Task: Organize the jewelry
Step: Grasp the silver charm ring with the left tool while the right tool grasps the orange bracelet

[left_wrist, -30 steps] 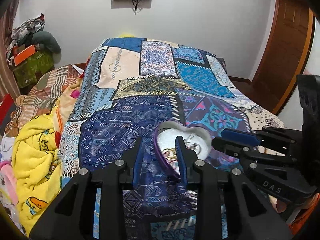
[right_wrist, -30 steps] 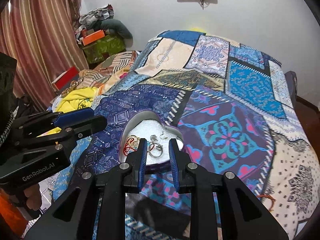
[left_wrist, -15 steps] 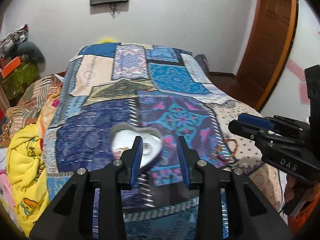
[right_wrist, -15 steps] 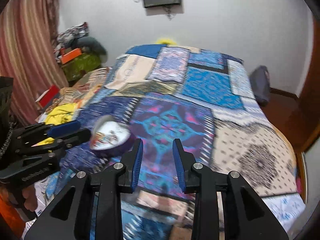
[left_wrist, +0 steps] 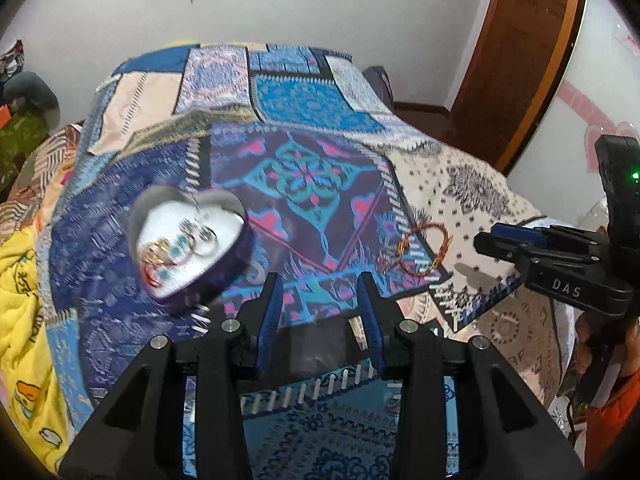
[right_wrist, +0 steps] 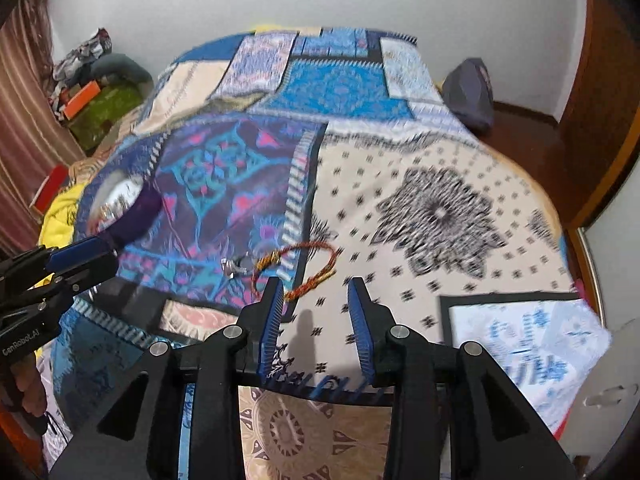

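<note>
A purple heart-shaped tin (left_wrist: 192, 240) with a white inside lies on the patchwork bedspread and holds several rings and bracelets. It shows blurred at the left in the right wrist view (right_wrist: 120, 204). A red-and-gold thread bracelet (left_wrist: 424, 248) lies on the spread to the tin's right, with a small silver piece (right_wrist: 234, 266) beside it. My left gripper (left_wrist: 318, 304) is open and empty, above the spread between tin and bracelet. My right gripper (right_wrist: 314, 300) is open and empty, just short of the bracelet (right_wrist: 304, 268).
The bed's near edge drops off below both grippers. A yellow blanket (left_wrist: 24, 320) and piled clothes lie left of the bed. A wooden door (left_wrist: 520, 60) stands at the right. A dark cushion (right_wrist: 468, 96) lies beside the bed's far right.
Both grippers have swung right, away from the tin. The right gripper has drawn close to the thread bracelet. Both jaws stay open and empty.
</note>
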{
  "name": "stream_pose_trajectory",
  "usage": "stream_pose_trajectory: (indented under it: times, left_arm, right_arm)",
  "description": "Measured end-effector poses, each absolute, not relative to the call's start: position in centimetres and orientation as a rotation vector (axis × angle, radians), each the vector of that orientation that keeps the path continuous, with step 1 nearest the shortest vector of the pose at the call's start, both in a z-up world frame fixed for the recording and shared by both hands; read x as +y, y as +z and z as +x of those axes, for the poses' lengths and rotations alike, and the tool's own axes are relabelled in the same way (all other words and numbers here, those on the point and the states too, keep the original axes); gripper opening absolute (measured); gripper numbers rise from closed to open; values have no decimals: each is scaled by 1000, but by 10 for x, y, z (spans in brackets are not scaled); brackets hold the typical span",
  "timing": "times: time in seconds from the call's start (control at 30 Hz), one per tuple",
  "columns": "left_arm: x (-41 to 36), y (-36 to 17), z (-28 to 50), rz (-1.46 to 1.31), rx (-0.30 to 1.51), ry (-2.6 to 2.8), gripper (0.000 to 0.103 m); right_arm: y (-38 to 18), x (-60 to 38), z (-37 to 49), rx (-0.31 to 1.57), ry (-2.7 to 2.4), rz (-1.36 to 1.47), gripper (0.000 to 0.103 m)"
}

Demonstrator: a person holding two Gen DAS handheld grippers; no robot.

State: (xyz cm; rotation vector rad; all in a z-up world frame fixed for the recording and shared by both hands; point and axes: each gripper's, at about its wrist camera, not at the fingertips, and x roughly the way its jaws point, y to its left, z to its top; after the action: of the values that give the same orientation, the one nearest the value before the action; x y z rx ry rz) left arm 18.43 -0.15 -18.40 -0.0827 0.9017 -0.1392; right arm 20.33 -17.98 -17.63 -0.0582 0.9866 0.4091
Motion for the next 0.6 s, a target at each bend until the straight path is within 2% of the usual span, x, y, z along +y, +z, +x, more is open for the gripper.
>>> stream_pose_trajectory:
  times: [0.17, 0.3, 0.6]
  left_arm:
    - [-5, -199, 185, -70, 935, -147, 37]
    - [-2, -208, 187, -72, 956, -148, 37]
    - [7, -218, 191, -97, 972, -138, 37]
  right_arm:
    - [-196, -163, 209, 1034, 445, -90, 31]
    - [-200, -150, 213, 1038, 466, -121, 46]
    - [-215, -134, 219, 1035, 490, -166, 47]
